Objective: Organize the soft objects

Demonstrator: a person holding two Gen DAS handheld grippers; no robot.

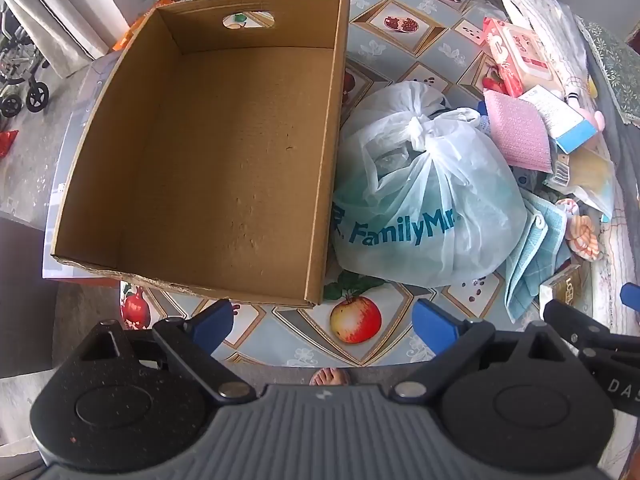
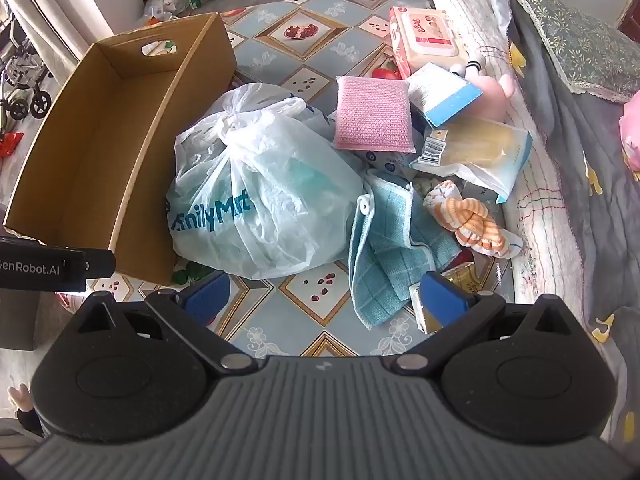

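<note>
An empty brown cardboard box [image 1: 208,160] [image 2: 96,152] stands on the left of the table. A knotted white FamilyMart plastic bag [image 1: 424,196] [image 2: 264,196] lies just right of it. Beside the bag are a light blue cloth [image 2: 388,256] [image 1: 532,256], a pink sponge pad [image 2: 372,116] [image 1: 518,132], orange striped socks [image 2: 476,224] [image 1: 584,236] and a pink plush toy [image 2: 500,86]. My left gripper [image 1: 324,324] is open and empty above the table's near edge. My right gripper [image 2: 324,300] is open and empty, just short of the blue cloth.
The table has a fruit-patterned cover [image 1: 356,320] [image 2: 304,56]. A wet wipes pack [image 2: 428,36], a blue-and-white carton [image 2: 444,94] and a flat packet [image 2: 480,156] lie at the back right. A bed with quilts [image 2: 560,200] borders the right. Floor clutter lies beyond.
</note>
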